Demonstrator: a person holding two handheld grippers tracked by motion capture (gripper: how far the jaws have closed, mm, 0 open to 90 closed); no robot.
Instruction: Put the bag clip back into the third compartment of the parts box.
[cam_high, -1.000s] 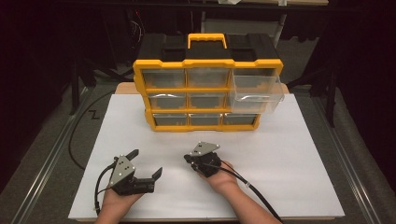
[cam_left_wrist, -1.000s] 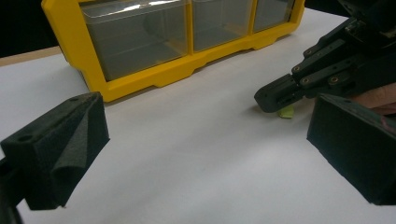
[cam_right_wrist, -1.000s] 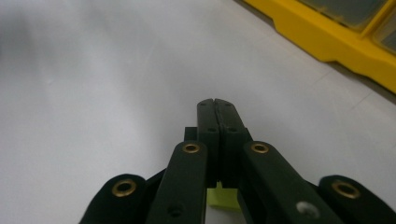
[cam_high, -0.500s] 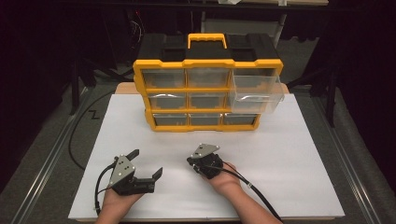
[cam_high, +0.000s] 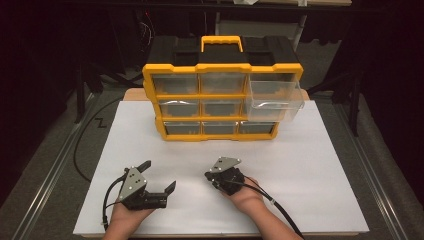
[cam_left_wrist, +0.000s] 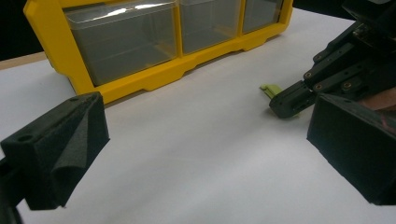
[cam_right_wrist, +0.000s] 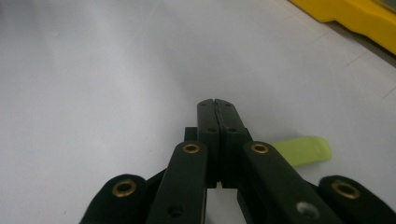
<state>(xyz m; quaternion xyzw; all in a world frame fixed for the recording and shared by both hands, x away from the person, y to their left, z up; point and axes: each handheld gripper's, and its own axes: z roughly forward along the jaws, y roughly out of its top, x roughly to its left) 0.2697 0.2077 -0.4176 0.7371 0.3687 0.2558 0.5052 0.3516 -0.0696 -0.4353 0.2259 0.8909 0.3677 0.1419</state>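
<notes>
My right gripper (cam_right_wrist: 217, 103) is shut, its two black jaws pressed together with nothing visible between them. A small yellow-green piece (cam_right_wrist: 306, 150) lies on the white table right beside and partly under those jaws. From the left gripper view, that green piece (cam_left_wrist: 270, 89) pokes out just past the tip of the right gripper (cam_left_wrist: 281, 101). My left gripper (cam_left_wrist: 205, 149) stands wide open and empty. In the high view, the left gripper (cam_high: 160, 175) and the right gripper (cam_high: 210, 176) rest low near the table's front edge, a hand's width apart.
A yellow organizer (cam_high: 222, 67) with clear drawers and a top handle stands at the back of the white table (cam_high: 310, 165). Its top right drawer (cam_high: 276, 99) is pulled out. A black cable (cam_high: 82, 145) loops off the table's left side.
The right gripper has shifted very slightly toward the front edge. The left gripper has stayed where it was.
</notes>
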